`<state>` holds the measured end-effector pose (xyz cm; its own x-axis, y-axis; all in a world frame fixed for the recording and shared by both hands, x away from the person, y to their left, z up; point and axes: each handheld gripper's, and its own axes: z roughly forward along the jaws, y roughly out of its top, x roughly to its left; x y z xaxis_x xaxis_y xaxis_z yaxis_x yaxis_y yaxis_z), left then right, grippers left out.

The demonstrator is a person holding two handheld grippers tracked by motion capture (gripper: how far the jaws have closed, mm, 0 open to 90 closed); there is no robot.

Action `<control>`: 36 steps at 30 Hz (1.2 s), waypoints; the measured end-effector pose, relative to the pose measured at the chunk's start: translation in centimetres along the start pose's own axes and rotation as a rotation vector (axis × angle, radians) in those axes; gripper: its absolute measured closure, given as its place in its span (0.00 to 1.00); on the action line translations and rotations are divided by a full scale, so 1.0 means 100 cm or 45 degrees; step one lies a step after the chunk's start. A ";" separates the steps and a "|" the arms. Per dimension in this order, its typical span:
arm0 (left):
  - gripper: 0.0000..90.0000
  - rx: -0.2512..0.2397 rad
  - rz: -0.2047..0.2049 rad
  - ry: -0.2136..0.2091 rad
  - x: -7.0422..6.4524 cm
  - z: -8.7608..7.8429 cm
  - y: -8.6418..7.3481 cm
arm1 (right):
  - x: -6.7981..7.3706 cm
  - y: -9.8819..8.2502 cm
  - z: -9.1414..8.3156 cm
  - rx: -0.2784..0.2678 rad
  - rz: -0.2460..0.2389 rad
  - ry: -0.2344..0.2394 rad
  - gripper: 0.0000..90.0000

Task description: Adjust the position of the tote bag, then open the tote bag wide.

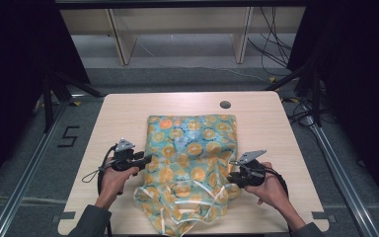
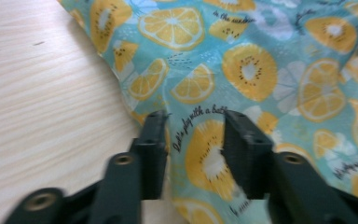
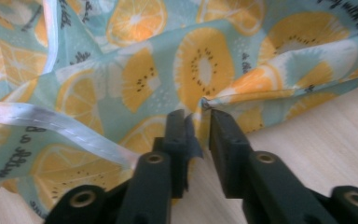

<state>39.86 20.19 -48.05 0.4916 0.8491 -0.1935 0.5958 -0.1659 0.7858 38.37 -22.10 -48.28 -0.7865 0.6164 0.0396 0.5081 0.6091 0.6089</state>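
cloth (image 1: 192,148) front edge cut off below

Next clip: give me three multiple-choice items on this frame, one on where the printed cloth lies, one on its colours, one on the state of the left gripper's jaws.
1. Where does the cloth lie on the table?
A. Along the middle, reaching the near edge
B. In the far left corner
C. Hanging off the right side

2. What does its print show?
A. Red stripes on white
B. Yellow-orange fruit slices on teal
C. Plain grey

3. How do the jaws of the left gripper stand?
A. Pressed flat together
B. Clamped on a table leg
C. Apart, with cloth showing between them

Answers: 1 A, the high view shows it centred between both grippers; 2 B, citrus and kiwi slices cover a teal ground; 3 C, the left gripper view shows a gap with the print inside it.
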 end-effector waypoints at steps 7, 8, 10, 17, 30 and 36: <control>0.40 0.020 0.095 -0.121 -0.026 -0.034 -0.004 | -0.003 0.005 -0.014 -0.133 0.029 -0.082 0.61; 0.38 0.016 0.122 -0.175 -0.039 -0.041 -0.009 | -0.003 0.006 -0.016 -0.155 0.042 -0.096 0.59; 0.36 0.051 0.164 -0.198 -0.045 -0.047 -0.012 | -0.005 0.007 -0.019 -0.138 0.029 -0.095 0.57; 0.30 0.123 0.289 -0.269 -0.065 -0.045 -0.017 | 0.002 0.008 -0.023 -0.175 0.123 -0.022 0.54; 0.97 0.103 0.461 -0.276 -0.065 -0.026 -0.021 | 0.000 0.010 -0.021 -0.193 0.065 -0.012 0.53; 0.99 0.028 0.450 -0.246 -0.062 -0.027 0.002 | 0.006 0.016 -0.032 -0.221 0.057 0.009 0.52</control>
<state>35.23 16.26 -45.06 0.7780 0.6279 -0.0221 0.3811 -0.4437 0.8111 37.58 -22.37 -44.80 -0.7669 0.6374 0.0750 0.4750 0.4852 0.7341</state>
